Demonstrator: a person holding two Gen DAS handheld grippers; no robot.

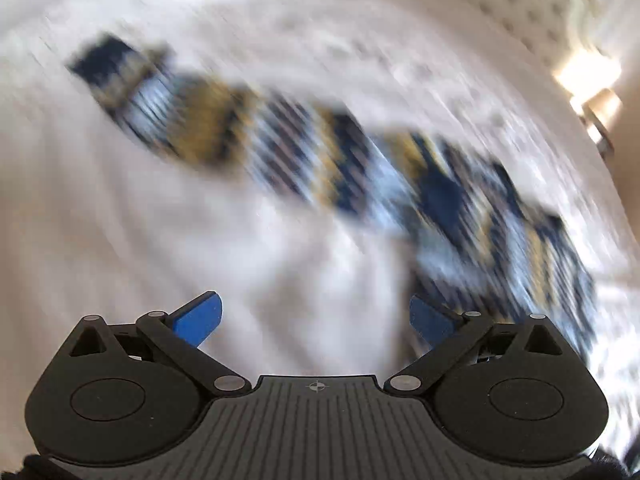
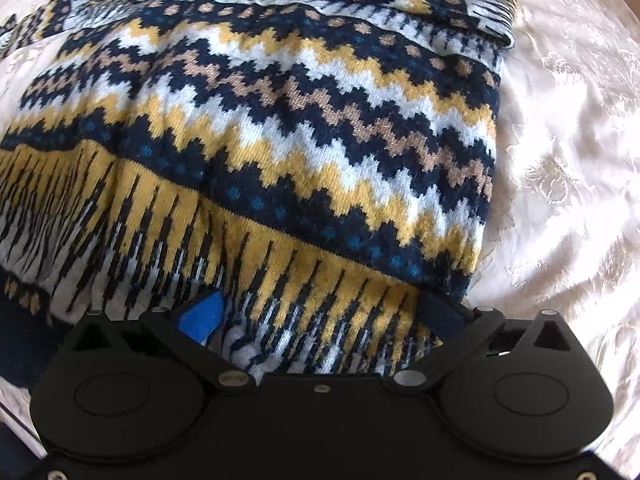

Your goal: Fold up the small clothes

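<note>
A knitted sweater (image 1: 352, 168) in navy, yellow and white zigzag bands lies stretched across a white bedspread (image 1: 120, 200); the left wrist view is heavily motion-blurred. My left gripper (image 1: 316, 320) is open above bare bedspread, its right finger close to the sweater's near end. In the right wrist view the sweater (image 2: 280, 128) fills most of the frame, folded with a sleeve across its top. My right gripper (image 2: 320, 320) is open, and the fringe-patterned hem lies bunched between its wide-apart fingers (image 2: 202, 316).
White embroidered bedspread (image 2: 560, 160) runs to the right of the sweater. A tufted pale headboard (image 1: 520, 4) and a lit lamp (image 1: 588, 76) stand at the far right of the left wrist view.
</note>
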